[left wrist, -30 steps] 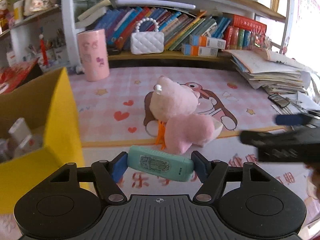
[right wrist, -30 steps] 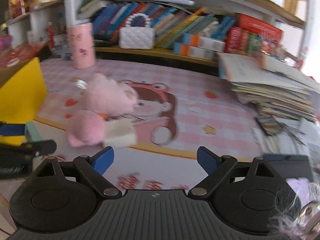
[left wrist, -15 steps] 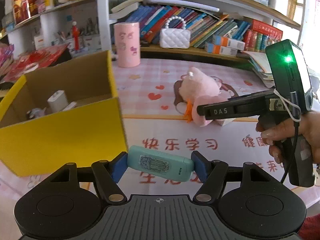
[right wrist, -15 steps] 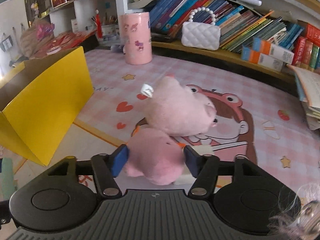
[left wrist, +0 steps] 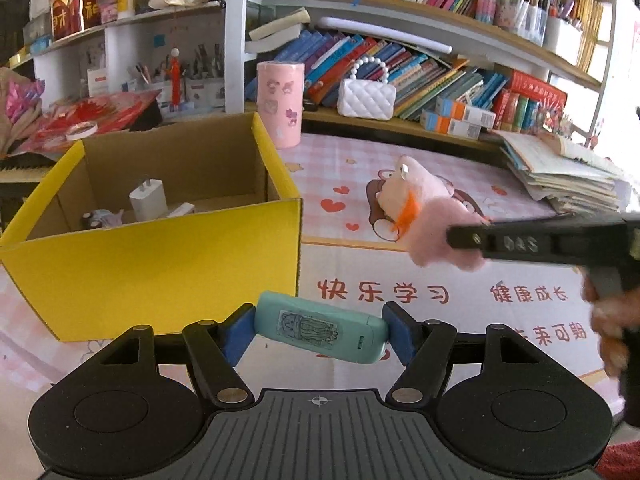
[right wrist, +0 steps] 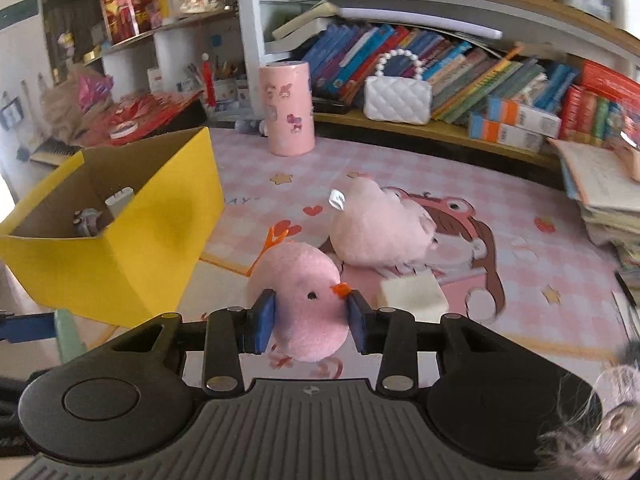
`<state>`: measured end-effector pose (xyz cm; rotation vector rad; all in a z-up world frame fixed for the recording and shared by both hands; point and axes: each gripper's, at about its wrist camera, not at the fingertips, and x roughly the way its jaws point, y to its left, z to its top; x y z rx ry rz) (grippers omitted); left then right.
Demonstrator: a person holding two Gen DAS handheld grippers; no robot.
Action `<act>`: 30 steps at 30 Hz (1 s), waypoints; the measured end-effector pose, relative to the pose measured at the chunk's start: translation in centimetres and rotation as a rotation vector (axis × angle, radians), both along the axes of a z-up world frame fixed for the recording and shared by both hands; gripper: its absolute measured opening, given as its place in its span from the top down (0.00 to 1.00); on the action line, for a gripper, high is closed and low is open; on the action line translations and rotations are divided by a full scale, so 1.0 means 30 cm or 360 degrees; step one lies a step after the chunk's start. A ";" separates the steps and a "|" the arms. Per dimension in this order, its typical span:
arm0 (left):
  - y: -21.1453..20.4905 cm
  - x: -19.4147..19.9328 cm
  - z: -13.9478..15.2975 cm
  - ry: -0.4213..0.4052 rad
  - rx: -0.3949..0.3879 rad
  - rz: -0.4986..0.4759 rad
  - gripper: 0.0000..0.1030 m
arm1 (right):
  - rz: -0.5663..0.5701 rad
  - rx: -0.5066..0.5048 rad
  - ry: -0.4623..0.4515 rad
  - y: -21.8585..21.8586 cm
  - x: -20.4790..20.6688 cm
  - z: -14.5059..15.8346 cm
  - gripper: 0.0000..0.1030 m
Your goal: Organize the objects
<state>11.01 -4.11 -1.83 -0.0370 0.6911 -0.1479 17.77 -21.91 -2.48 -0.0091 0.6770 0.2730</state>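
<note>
Carrying both loads at once, you have the left gripper (left wrist: 318, 330) pinching the teal case (left wrist: 320, 327) by its ends just short of the yellow box (left wrist: 160, 264) at 11 o'clock, and the right gripper (right wrist: 309, 316) squeezing the pink chick (right wrist: 304, 294) above the mat, the box at its 10 o'clock. The tilted case could pivot out, or your grippers could collide over the box. Its contents are partly hidden by its walls.
</note>
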 end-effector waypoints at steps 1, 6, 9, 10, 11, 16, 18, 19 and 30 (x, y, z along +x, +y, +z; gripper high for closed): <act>0.013 -0.008 0.002 -0.0007 -0.0010 -0.0008 0.33 | -0.0023 -0.0001 0.0012 0.004 -0.023 0.003 0.65; 0.079 -0.054 0.009 -0.0028 -0.0058 -0.0020 0.33 | -0.0081 -0.0046 0.0071 0.054 -0.136 0.002 0.65; 0.129 -0.087 0.011 -0.0029 -0.0085 -0.0015 0.33 | -0.0072 -0.0078 0.0078 0.104 -0.188 0.002 0.65; 0.148 -0.099 0.012 -0.0029 -0.0092 -0.0010 0.33 | -0.0063 -0.0092 0.0066 0.123 -0.206 0.006 0.65; 0.165 -0.110 0.013 -0.0028 -0.0098 -0.0004 0.33 | -0.0051 -0.0106 0.0054 0.145 -0.226 0.010 0.65; 0.249 -0.167 0.019 -0.0033 -0.0116 0.0029 0.33 | 0.0001 -0.0136 0.0055 0.235 -0.295 0.015 0.65; 0.280 -0.189 0.021 -0.0034 -0.0120 0.0039 0.33 | 0.0030 -0.0147 0.0057 0.275 -0.321 0.014 0.65; 0.295 -0.202 0.022 -0.0035 -0.0121 0.0045 0.33 | 0.0043 -0.0150 0.0057 0.293 -0.332 0.014 0.65; 0.443 -0.325 0.038 -0.0061 -0.0103 0.0084 0.33 | 0.0138 -0.0150 0.0047 0.478 -0.456 0.011 0.65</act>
